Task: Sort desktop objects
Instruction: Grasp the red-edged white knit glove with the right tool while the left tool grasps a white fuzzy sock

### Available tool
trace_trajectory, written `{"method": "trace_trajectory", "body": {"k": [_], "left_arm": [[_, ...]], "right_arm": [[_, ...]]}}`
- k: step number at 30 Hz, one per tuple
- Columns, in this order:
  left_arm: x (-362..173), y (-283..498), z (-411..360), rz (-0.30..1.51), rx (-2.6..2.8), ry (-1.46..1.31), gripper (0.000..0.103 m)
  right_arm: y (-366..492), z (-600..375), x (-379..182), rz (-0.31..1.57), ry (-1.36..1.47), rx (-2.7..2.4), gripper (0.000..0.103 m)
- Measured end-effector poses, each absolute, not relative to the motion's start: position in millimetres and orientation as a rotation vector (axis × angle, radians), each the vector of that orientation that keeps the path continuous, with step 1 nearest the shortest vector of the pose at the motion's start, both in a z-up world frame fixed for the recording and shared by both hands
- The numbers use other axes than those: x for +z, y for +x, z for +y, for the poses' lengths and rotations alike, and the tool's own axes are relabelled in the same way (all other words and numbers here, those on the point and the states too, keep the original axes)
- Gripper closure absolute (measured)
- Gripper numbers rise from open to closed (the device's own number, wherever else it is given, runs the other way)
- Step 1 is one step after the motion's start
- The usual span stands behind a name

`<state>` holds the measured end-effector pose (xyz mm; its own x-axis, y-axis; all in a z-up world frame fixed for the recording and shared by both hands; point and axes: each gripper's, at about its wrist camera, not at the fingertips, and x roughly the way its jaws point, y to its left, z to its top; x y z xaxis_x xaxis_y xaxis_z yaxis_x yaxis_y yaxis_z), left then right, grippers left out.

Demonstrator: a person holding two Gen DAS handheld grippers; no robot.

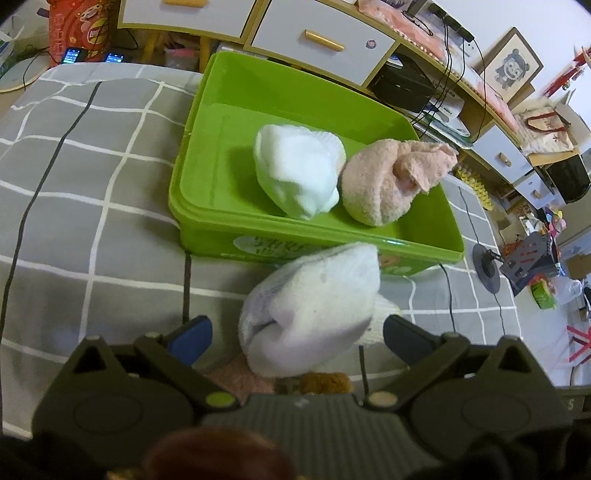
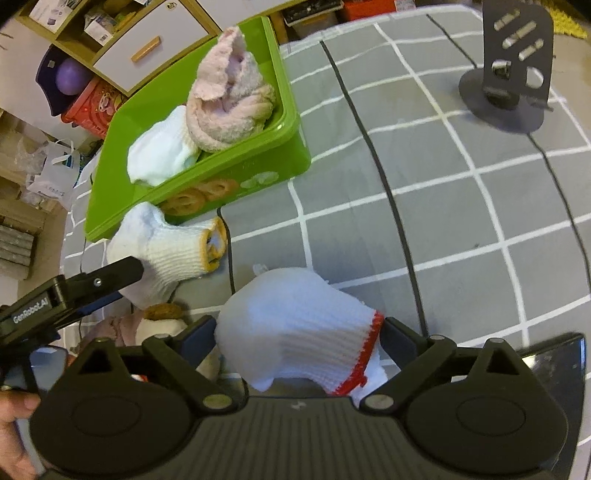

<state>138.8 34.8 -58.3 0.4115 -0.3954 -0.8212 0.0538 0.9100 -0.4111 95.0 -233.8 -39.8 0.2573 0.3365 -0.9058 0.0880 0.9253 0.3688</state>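
Note:
A green plastic box stands on the grey checked cloth and holds a rolled white sock and a rolled pink sock. The box shows in the right wrist view with the white sock and pink sock. My left gripper is shut on a white glove bundle with a yellow cuff, held just before the box's near wall; it also shows in the right wrist view. My right gripper is shut on a white glove bundle with a red cuff.
A black phone stand sits on the cloth at the far right, also seen in the left wrist view. Pink and brown fabric items lie near the left gripper. Drawers and cluttered shelves line the far side.

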Motion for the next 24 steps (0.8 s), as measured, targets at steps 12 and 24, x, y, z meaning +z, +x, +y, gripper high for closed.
{"method": "trace_trajectory", "body": {"k": [12, 24], "left_arm": [[-65.6, 141.3, 27.2, 1.14, -0.304, -0.337, 0.023], [-63.3, 140.9, 31.7, 1.134, -0.307, -0.349, 0.036]], "right_arm": [[96.3, -226.7, -48.0, 1.329, 0.394, 0.182, 0.007], [97.1, -223.8, -43.5, 1.31, 0.367, 0.184, 0.013]]}}
